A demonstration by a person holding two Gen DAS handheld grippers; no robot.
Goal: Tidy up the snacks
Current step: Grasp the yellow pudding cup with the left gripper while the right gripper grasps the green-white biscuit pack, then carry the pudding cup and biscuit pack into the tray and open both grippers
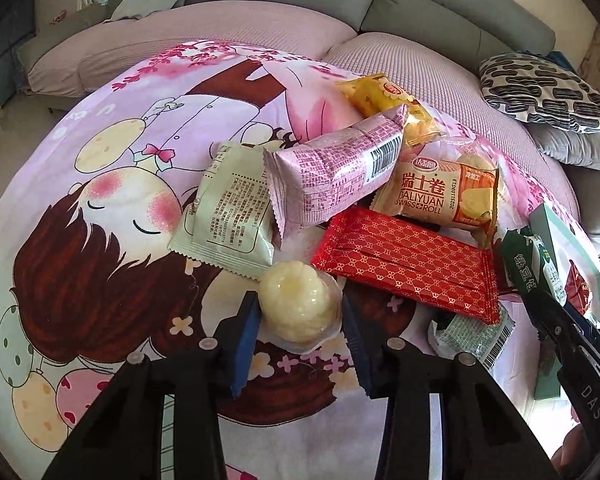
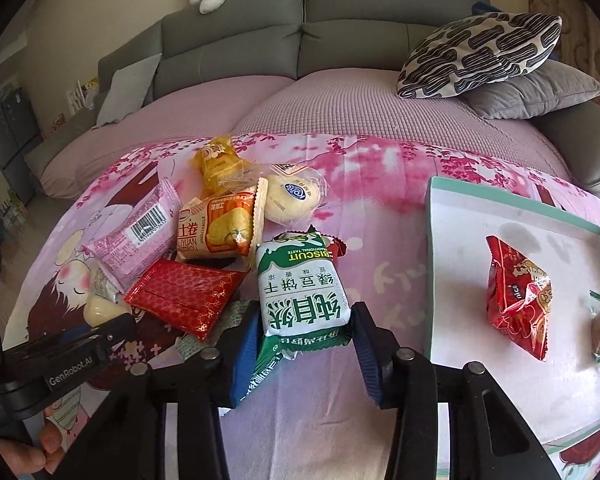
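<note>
Left claw (image 1: 300, 312) is pinched on the round cream bun (image 1: 296, 304) right between its pads, soft and squishy so go easy, while the right claw (image 2: 306, 332) clamps the green biscuit pack (image 2: 300, 288) by its sides, light, crinkly, crumbly inside.

Snack pile (image 2: 204, 248) lies left of tray (image 2: 452, 200) (seemingly apart).

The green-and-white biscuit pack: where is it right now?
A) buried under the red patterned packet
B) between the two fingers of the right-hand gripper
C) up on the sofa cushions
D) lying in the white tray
B: in the right wrist view the green-and-white biscuit pack sits clamped between the fingers of the right gripper, out on the cartoon cloth and beside the white tray, not in it.
</note>
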